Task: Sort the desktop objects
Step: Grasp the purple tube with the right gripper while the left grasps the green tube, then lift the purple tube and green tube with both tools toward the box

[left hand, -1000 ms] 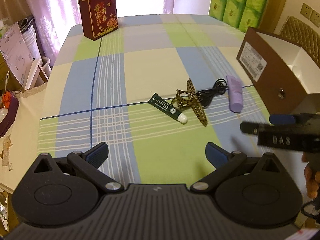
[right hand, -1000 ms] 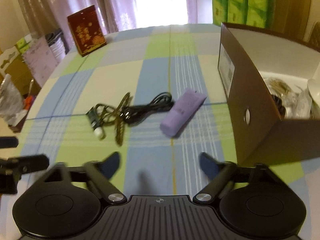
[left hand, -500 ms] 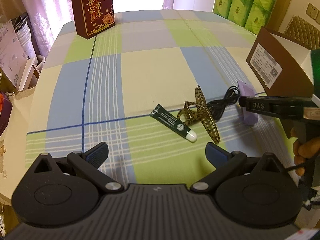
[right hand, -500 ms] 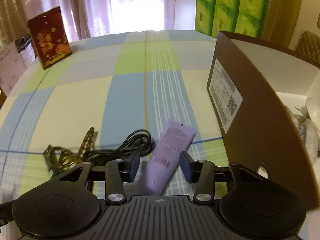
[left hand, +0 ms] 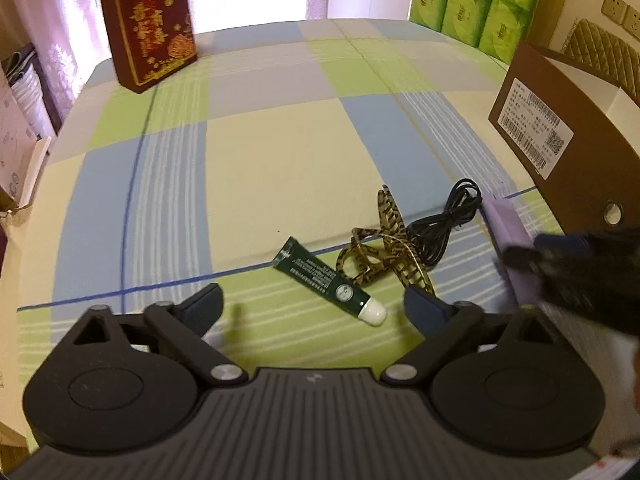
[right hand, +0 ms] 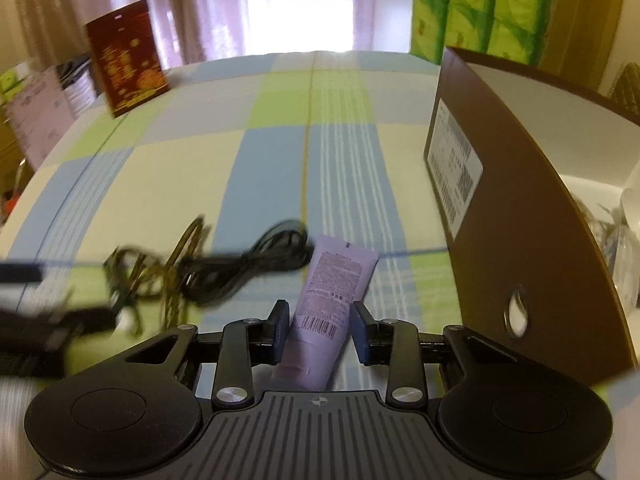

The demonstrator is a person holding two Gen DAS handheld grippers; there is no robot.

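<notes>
Closing in since before, right gripper (right hand: pixel 319 330) brackets the purple tube (right hand: pixel 328 312), narrow, contact unclear; left gripper (left hand: pixel 312 306) wide near the blurred cable (right hand: pixel 248 268).

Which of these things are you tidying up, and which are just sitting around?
For the job:
lilac plastic tube, between the right gripper jaws
dark green tube with white cap
coiled black cable
leopard-print hair clip
brown cardboard box

Just sitting around:
red gift bag
green tissue packs
</notes>
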